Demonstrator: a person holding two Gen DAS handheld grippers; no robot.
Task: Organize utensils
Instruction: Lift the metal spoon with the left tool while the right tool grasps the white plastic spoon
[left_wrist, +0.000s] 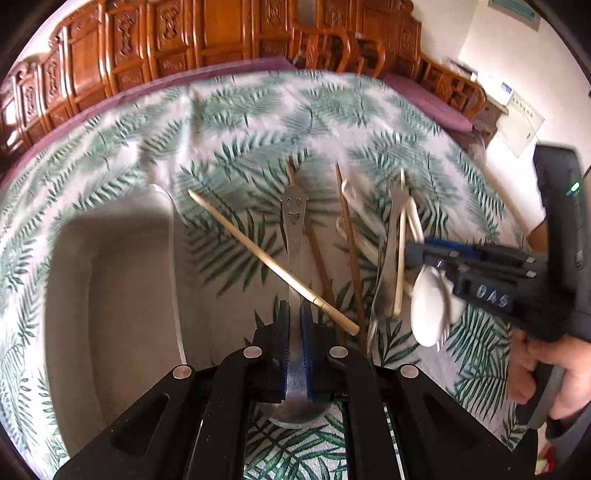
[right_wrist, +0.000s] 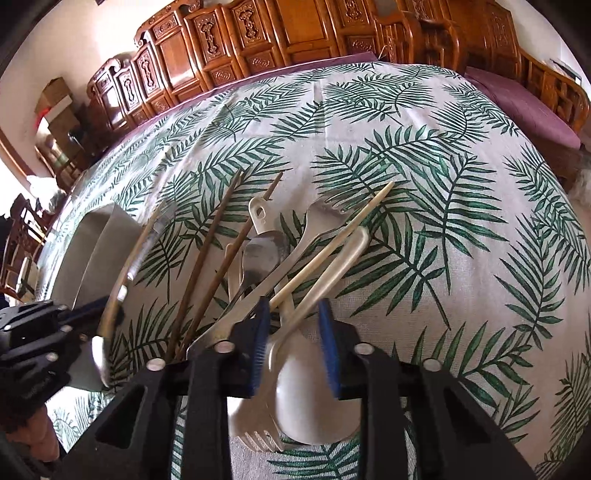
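Clenched on the steel spoon (left_wrist: 293, 236), our left gripper's (left_wrist: 294, 332) jaws are pinching its neck, the smiley-face handle pointing toward 12 o'clock and the bowl sitting beneath the jaws. We are holding our right gripper (right_wrist: 293, 343) with its jaws parted around the white spoon (right_wrist: 314, 402); whether the blue pads (right_wrist: 327, 332) are touching its handle we cannot tell. In the left wrist view the right gripper (left_wrist: 443, 266) is coming in from 3 o'clock with that white spoon (left_wrist: 430, 310) at its tip. We are seeing the remaining utensils lying heaped on the leaf-print desk (right_wrist: 443, 184): dark chopsticks (right_wrist: 207, 254), a pale chopstick (right_wrist: 332, 243), a second metal spoon (right_wrist: 264, 254) and a fork (right_wrist: 258, 439). One light chopstick (left_wrist: 269, 258) is crossing the steel spoon's handle. A grey tray (left_wrist: 110, 314) is sitting at 9 o'clock of the left gripper.
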